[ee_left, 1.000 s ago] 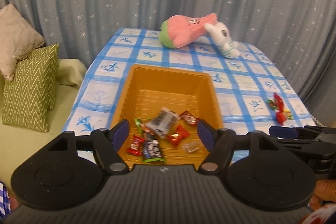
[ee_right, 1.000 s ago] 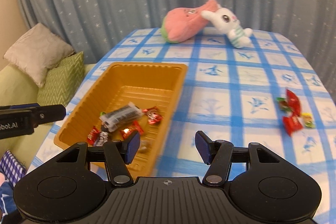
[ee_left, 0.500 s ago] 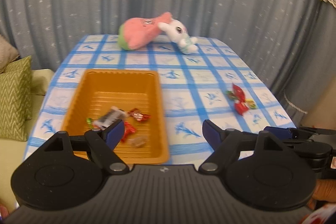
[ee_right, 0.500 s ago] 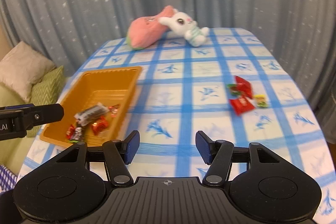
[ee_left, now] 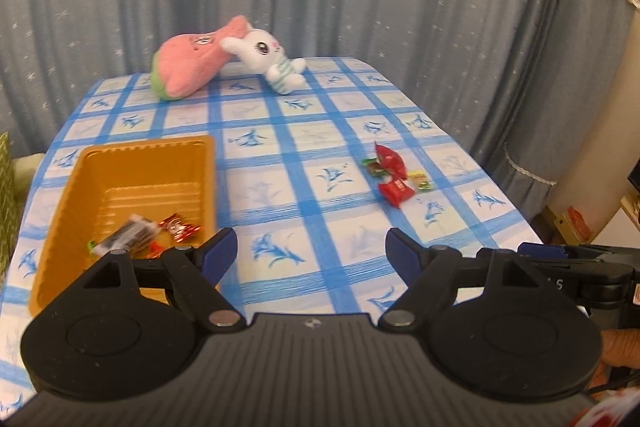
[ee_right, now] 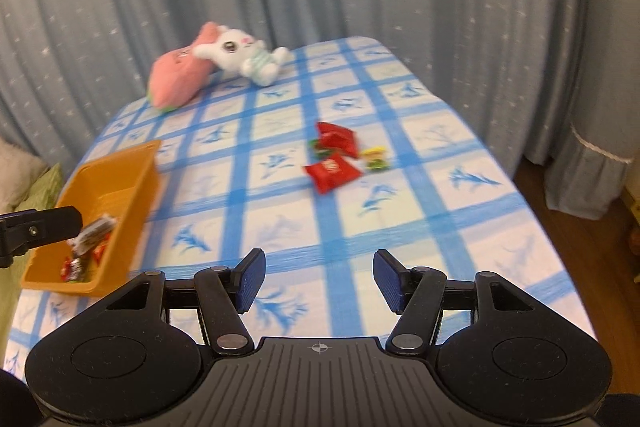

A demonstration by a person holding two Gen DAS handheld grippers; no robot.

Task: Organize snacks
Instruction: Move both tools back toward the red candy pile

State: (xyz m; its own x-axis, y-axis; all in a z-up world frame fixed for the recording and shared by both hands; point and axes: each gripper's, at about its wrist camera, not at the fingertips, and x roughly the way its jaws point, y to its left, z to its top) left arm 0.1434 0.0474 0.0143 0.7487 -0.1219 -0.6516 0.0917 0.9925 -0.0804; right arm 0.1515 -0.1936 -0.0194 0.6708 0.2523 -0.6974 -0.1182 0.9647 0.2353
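Small red foil snack packets (ee_right: pixel 331 171) cluster near the checked tablecloth's (ee_right: pixel 420 227) right edge, pointing various ways, well beyond both empty, spread grippers: left (ee_left: pixel 311 253), right (ee_right: pixel 319 279).

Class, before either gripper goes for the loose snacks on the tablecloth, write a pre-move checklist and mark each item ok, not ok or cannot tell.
1. Left gripper empty, jaws apart: ok.
2. Right gripper empty, jaws apart: ok.
3. Loose snacks in plain view, nothing covering them: ok.
4. Orange tray has free room at its far end: ok.
5. All snacks already in the tray: not ok.
6. Plush toys clear of the snack pile: ok.
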